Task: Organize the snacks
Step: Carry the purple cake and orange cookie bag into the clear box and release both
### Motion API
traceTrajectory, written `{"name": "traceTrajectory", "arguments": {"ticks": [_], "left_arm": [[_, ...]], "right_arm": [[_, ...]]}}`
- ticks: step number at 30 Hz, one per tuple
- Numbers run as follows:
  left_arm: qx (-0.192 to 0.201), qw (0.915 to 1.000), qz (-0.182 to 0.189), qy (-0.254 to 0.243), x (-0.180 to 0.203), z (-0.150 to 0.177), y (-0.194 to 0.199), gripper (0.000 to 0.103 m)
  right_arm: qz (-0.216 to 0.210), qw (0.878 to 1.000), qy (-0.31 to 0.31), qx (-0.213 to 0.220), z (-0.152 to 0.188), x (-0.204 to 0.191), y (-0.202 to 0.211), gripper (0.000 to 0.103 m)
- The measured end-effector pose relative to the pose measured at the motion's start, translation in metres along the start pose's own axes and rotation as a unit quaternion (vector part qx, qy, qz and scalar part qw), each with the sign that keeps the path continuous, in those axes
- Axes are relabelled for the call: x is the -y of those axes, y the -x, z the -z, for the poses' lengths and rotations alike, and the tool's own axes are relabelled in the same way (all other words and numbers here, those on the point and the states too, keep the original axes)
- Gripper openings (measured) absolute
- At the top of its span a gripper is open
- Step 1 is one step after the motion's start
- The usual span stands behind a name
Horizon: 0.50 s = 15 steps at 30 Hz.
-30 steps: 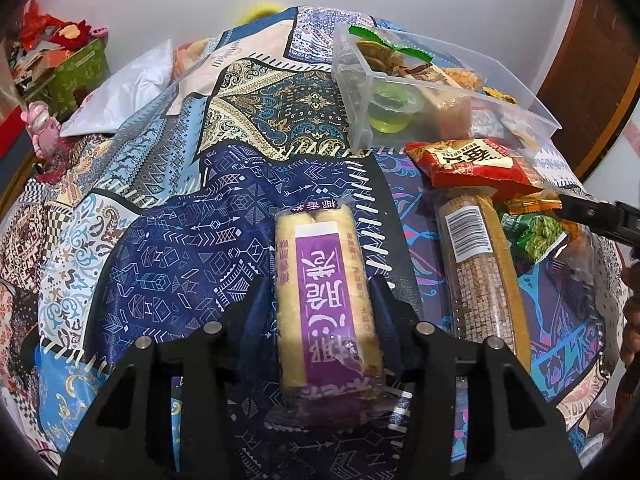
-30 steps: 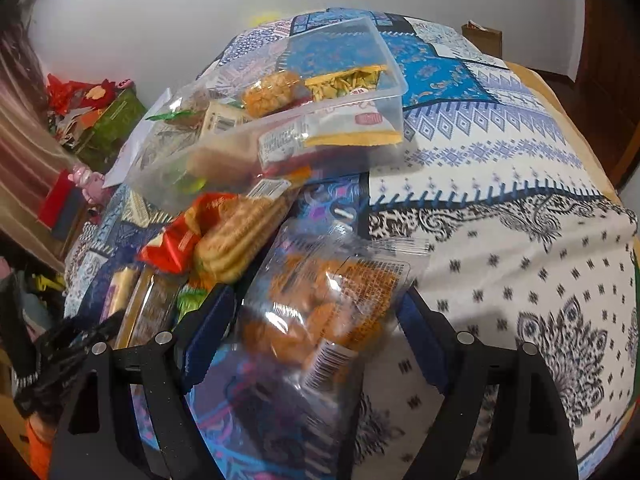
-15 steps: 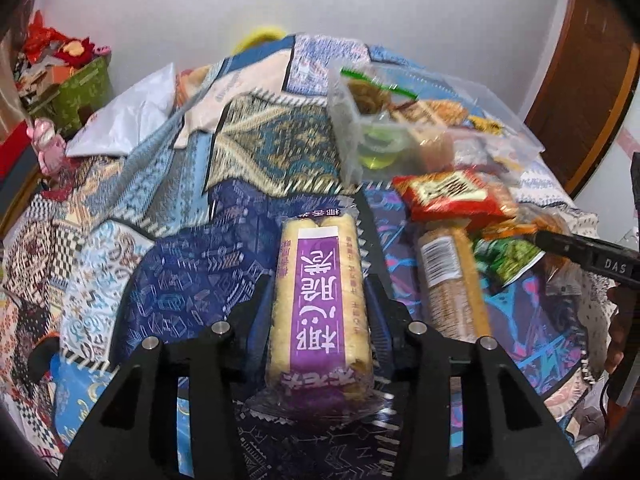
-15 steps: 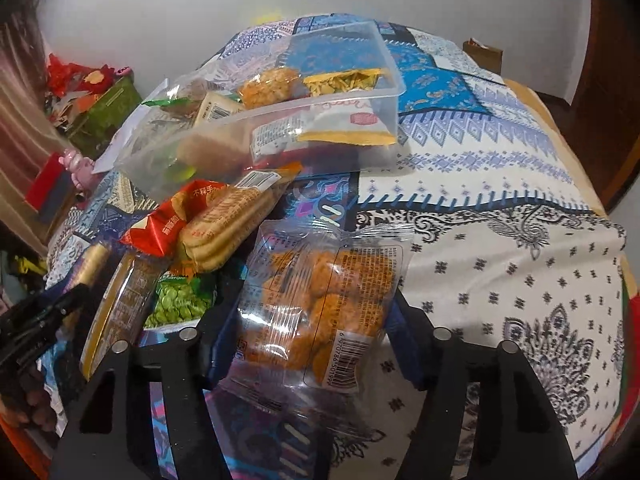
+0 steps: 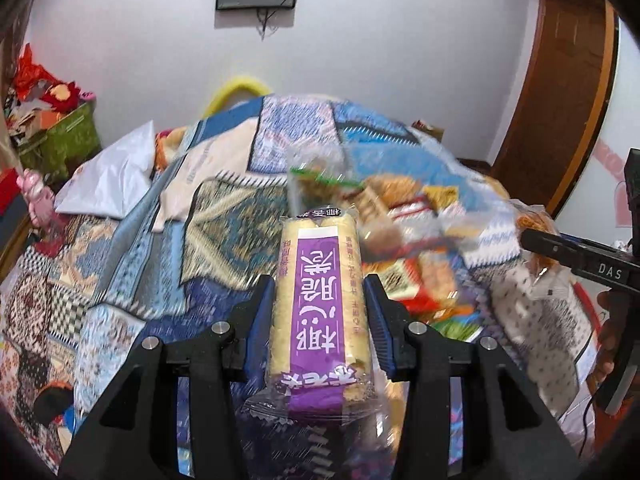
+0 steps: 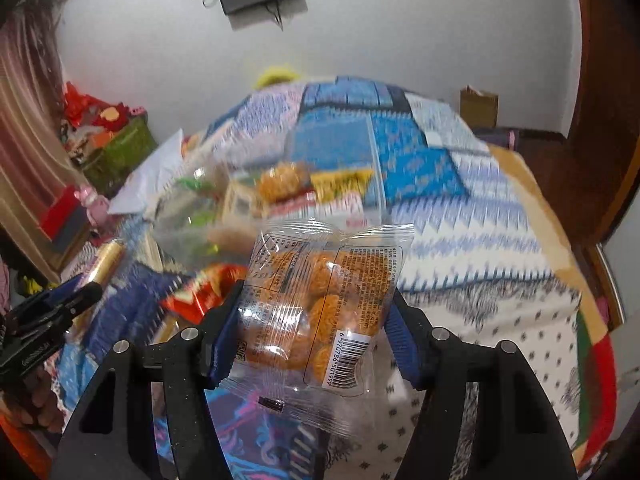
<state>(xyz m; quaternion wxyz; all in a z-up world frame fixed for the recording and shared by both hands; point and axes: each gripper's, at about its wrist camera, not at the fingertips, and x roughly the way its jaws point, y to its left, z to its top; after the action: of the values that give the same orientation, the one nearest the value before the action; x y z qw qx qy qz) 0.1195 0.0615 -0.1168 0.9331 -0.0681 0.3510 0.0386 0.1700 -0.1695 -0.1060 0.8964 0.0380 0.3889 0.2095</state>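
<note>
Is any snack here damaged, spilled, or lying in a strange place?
Nothing stands out. The purple-label packet and the clear bag of orange snacks look intact, each held between jaws. Background is blurred, so details there are unclear.

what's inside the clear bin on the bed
The clear bin holds mixed snack packets: an orange snack bag and a yellow packet. Blur and overlap hide the rest.
</note>
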Motion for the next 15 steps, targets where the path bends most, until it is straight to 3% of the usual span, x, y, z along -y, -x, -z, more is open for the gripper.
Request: {"name": "traceTrajectory", "arguments": {"ticks": [15], "left_arm": [[0.043,0.9986,0.027,-0.014,0.034,-0.08,-0.039,0.045]], "right_arm": [[-0.004,0.999,0.015,0.045,-0.061,-0.007,-0.023,0.061]]}}
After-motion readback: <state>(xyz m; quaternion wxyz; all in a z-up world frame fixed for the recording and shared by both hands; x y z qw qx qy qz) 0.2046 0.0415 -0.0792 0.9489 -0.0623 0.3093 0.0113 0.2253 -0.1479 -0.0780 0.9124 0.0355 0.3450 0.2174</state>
